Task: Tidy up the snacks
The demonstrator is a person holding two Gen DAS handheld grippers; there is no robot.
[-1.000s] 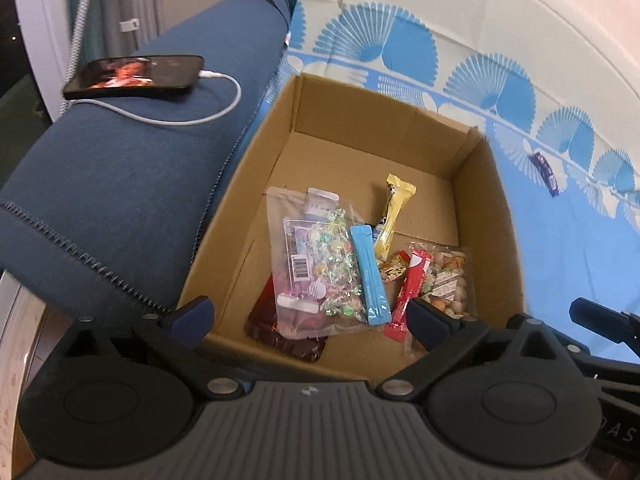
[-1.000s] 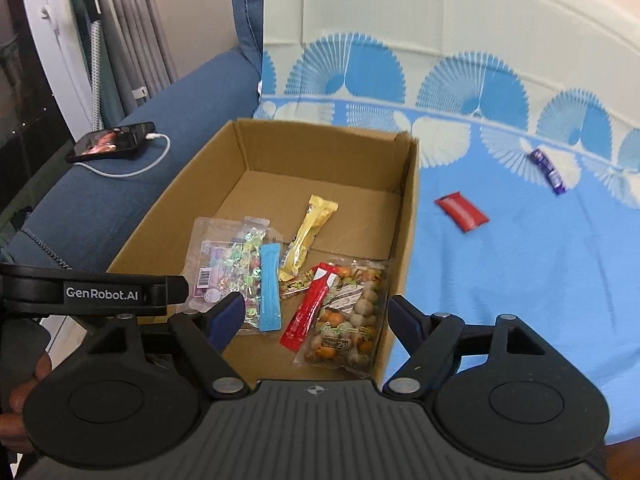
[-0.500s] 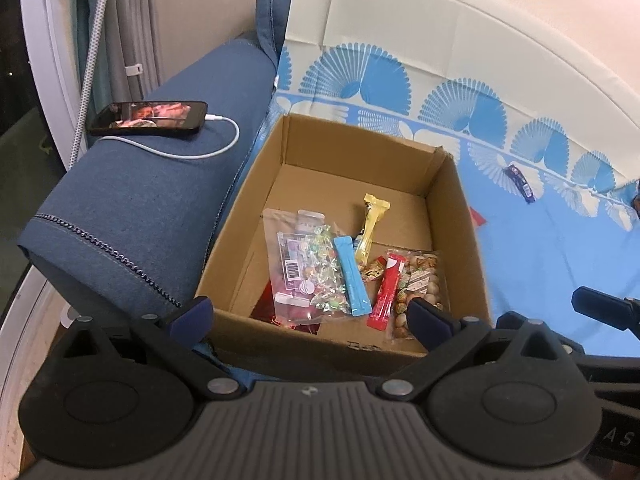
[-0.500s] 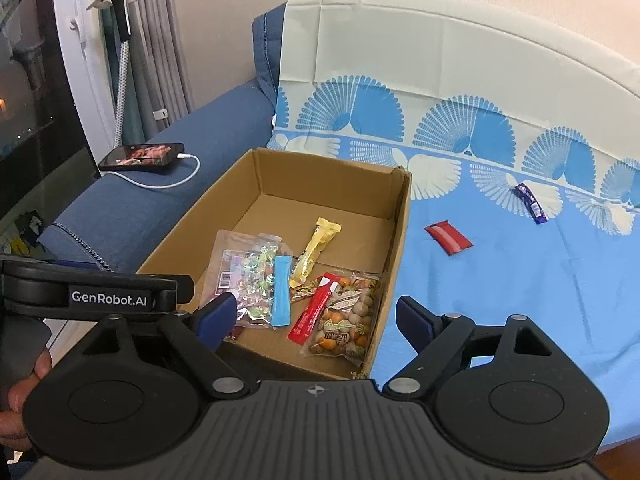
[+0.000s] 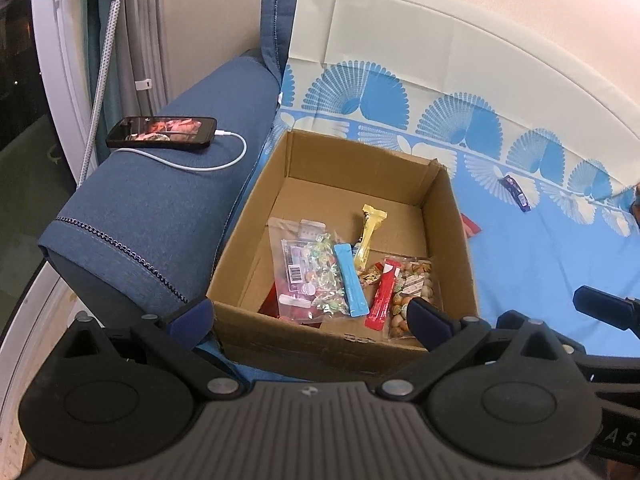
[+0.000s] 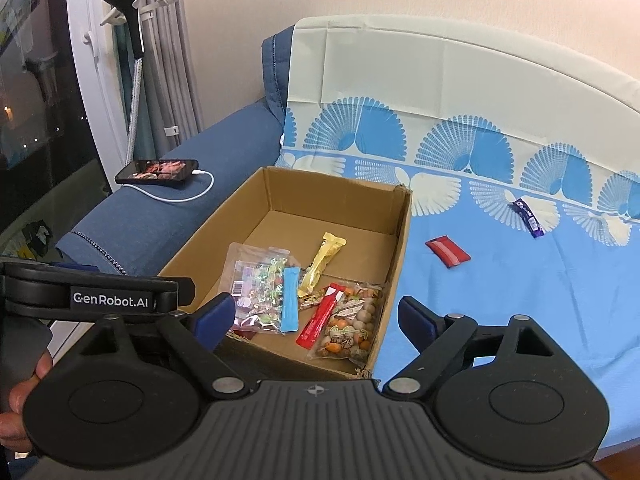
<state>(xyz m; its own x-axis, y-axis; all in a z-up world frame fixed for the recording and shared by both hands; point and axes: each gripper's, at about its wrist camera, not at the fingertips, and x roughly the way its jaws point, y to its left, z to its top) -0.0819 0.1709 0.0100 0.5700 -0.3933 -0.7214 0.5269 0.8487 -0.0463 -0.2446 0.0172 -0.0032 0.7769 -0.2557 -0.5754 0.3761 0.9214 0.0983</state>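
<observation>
Left view: your left tool (image 5: 308, 318) is open and empty above the near wall of the brown cardboard box (image 5: 460, 248), snack packets inside.

Right view: your right tool (image 6: 316, 318), jaws just opening wider, holds nothing; red packet (image 6: 447, 251) and purple bar (image 6: 529, 217) lie on the blue patterned sheet (image 6: 520, 280).

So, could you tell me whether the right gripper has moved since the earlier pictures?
Yes. The right gripper has drawn back and up from the cardboard box, which now looks smaller.
</observation>
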